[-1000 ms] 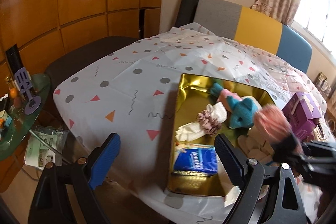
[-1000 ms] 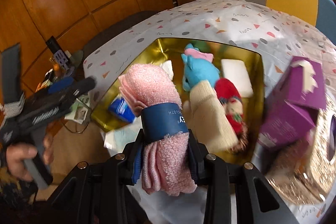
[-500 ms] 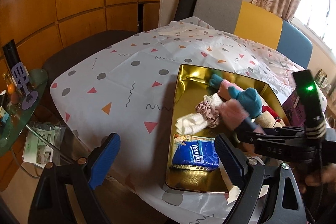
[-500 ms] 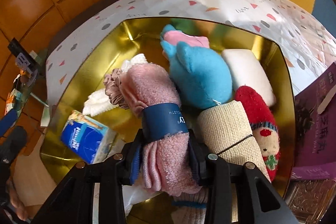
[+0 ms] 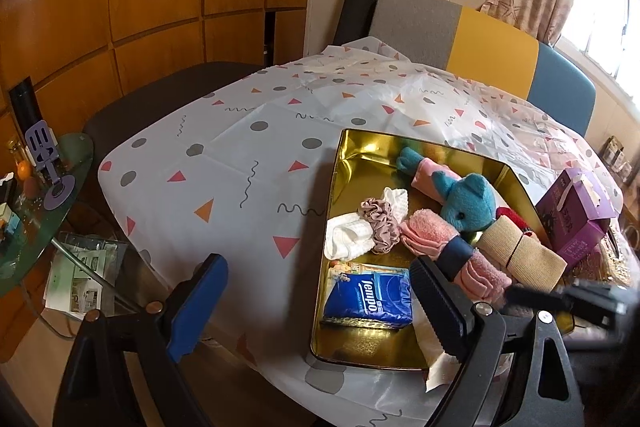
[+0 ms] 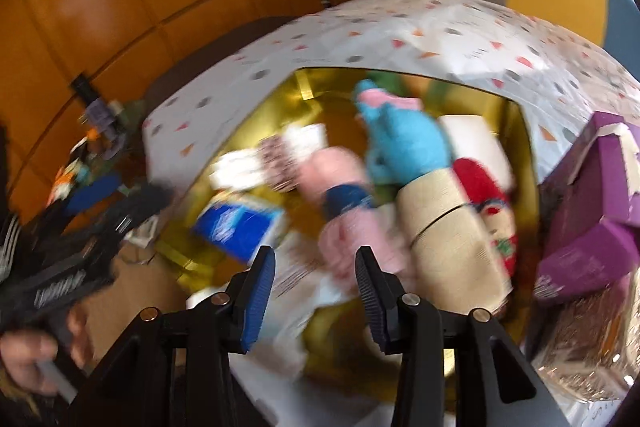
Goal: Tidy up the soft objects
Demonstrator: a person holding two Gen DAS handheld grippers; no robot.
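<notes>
Pink fuzzy rolled towel (image 5: 448,251) with a navy paper band lies inside the shiny gold tray (image 5: 340,187), long axis diagonal, between the mauve scrunchie (image 5: 378,223) and the beige knit roll (image 5: 520,259), just below the teal plush (image 5: 468,203). Right gripper (image 6: 316,291) has nothing between its jaws, which are closing. Left gripper (image 5: 320,303) is spread wide and empty over the tablecloth (image 5: 240,155).

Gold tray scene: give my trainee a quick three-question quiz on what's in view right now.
1. True or false: the pink towel roll lies inside the gold tray.
2. Which item sits nearest the tray's front edge: A) blue tissue pack, B) teal plush, C) purple box?
3. What is between the fingers of the right gripper?

Key: 1 true; 2 A; 3 nothing, the towel lies beyond the fingertips.
</notes>
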